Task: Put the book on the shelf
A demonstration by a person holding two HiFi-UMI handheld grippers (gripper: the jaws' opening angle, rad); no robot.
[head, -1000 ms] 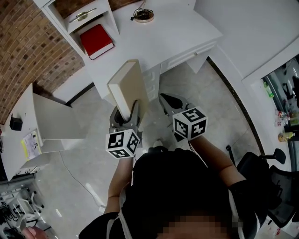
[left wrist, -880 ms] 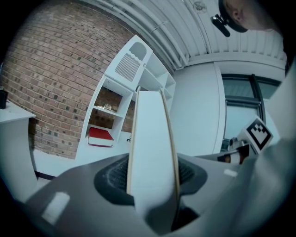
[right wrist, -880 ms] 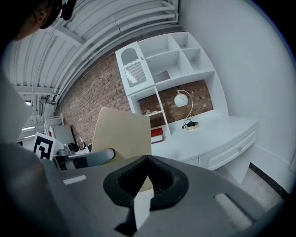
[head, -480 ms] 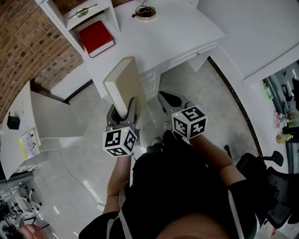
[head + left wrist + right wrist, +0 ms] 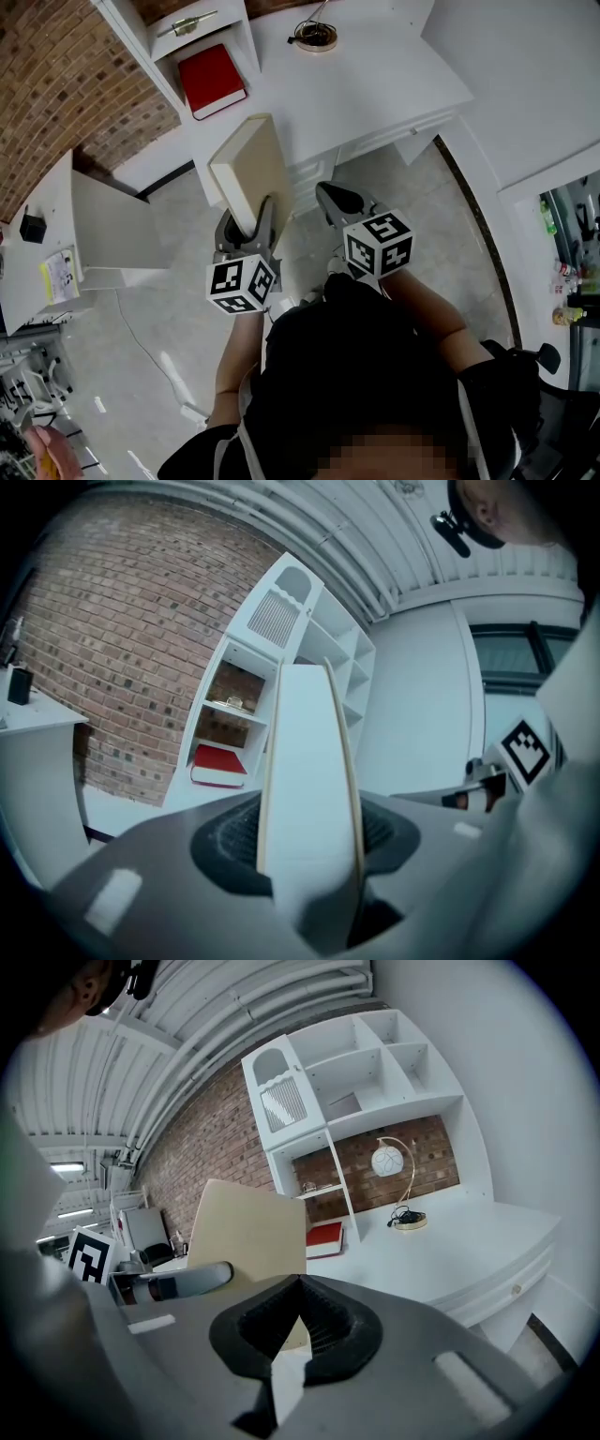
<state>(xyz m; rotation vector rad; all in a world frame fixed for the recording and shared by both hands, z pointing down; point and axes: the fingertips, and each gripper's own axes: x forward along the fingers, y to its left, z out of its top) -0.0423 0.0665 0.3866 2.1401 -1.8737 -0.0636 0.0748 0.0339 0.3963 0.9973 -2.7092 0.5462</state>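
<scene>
Book (image 5: 251, 167) has edged slightly left; carry to shelf (image 5: 150, 52) under way.
Left gripper (image 5: 247, 223) clamps it upright over the floor, short of the surface (image 5: 375, 84); right gripper (image 5: 337, 200) is closed, empty. Next likely: reach forward, slot beside the red book (image 5: 213, 80).

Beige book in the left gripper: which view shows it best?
The head view: the beige book shows its cover and one edge, with the left gripper clamped on its lower end. The left gripper view shows only its narrow edge between the jaws; the right gripper view shows its broad cover, bottom hidden.
</scene>
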